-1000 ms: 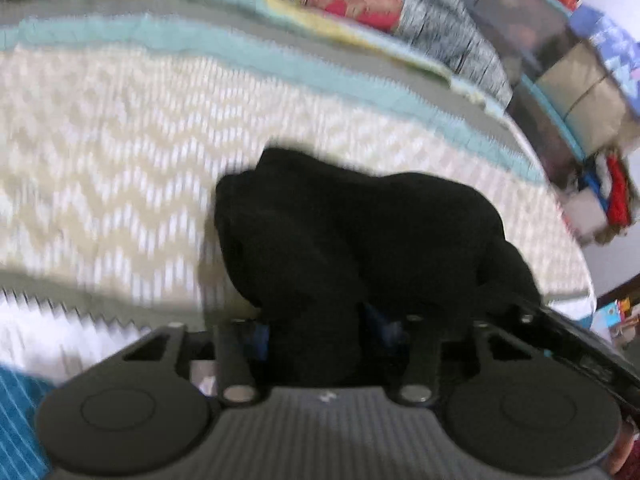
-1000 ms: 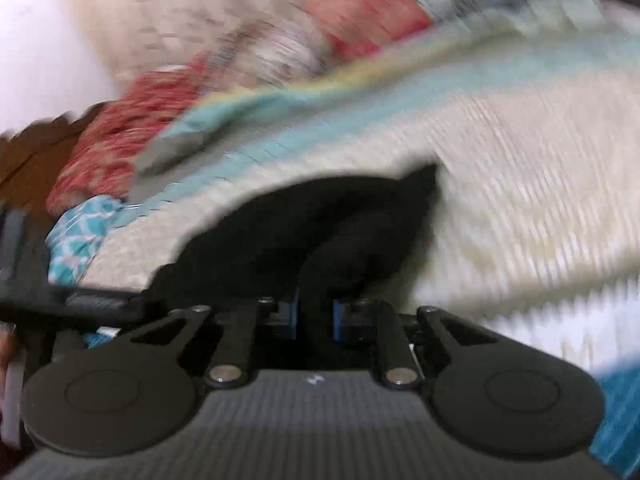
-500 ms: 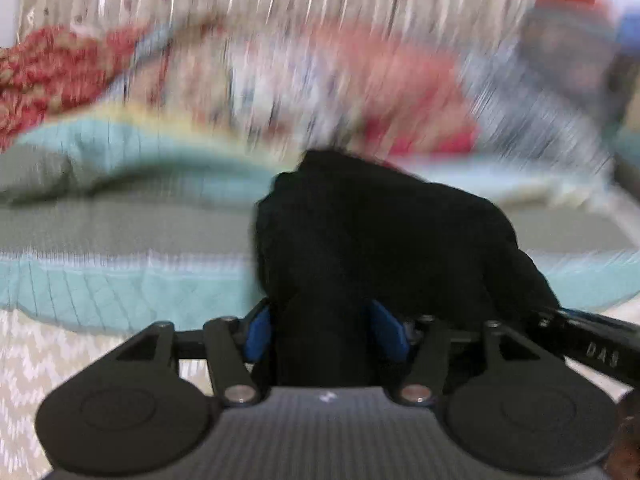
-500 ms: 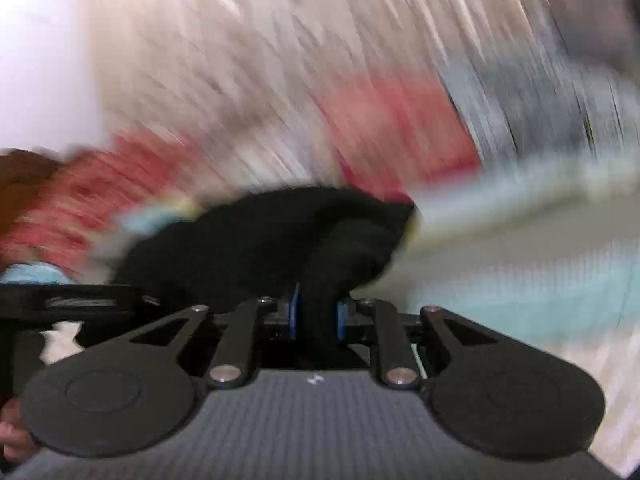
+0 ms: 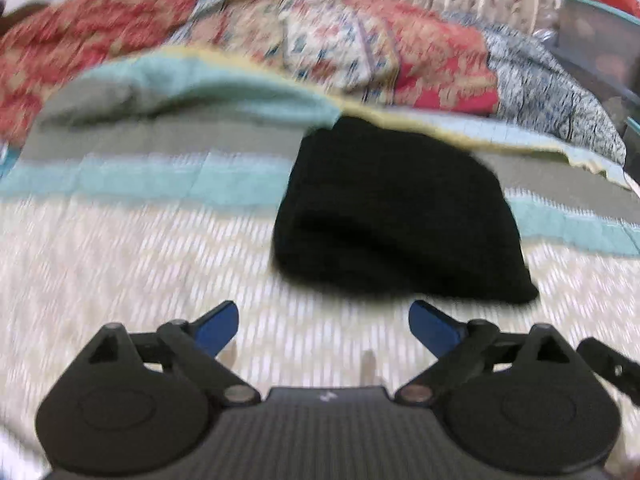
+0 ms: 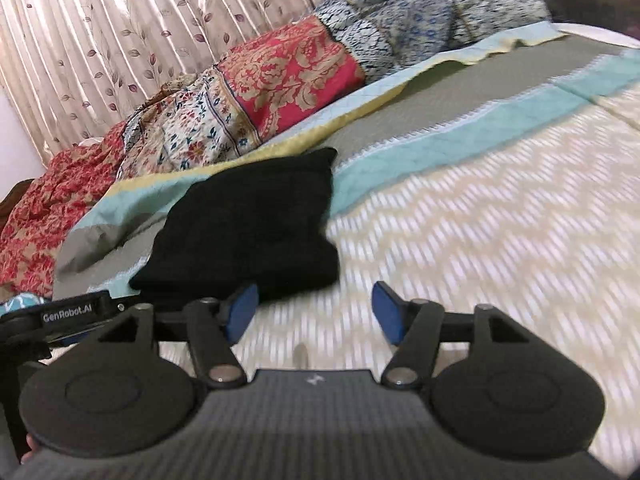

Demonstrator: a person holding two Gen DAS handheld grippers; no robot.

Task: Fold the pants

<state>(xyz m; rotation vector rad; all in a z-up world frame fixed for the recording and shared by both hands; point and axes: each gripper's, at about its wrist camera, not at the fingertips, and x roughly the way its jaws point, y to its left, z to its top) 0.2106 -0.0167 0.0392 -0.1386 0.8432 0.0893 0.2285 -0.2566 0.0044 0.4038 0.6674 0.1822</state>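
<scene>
Pants: we see black pants point(image 5: 396, 216) folded on the bed point(image 6: 480, 208).
Left hand-held gripper point(image 5: 324, 326): jaws opening, nothing between.
Right hand-held gripper point(image 6: 314, 312): jaws opening, nothing between.

Each gripper, left point(image 5: 323, 322) and right point(image 6: 314, 312), has a black ribbed housing along the lower frame edge, flanked by two round black discs. Black linkage arms with silver pivot screws carry blue finger pads point(image 6: 386, 312). White "GenRobot.AI" lettering appears at lower left of the right view.
</scene>
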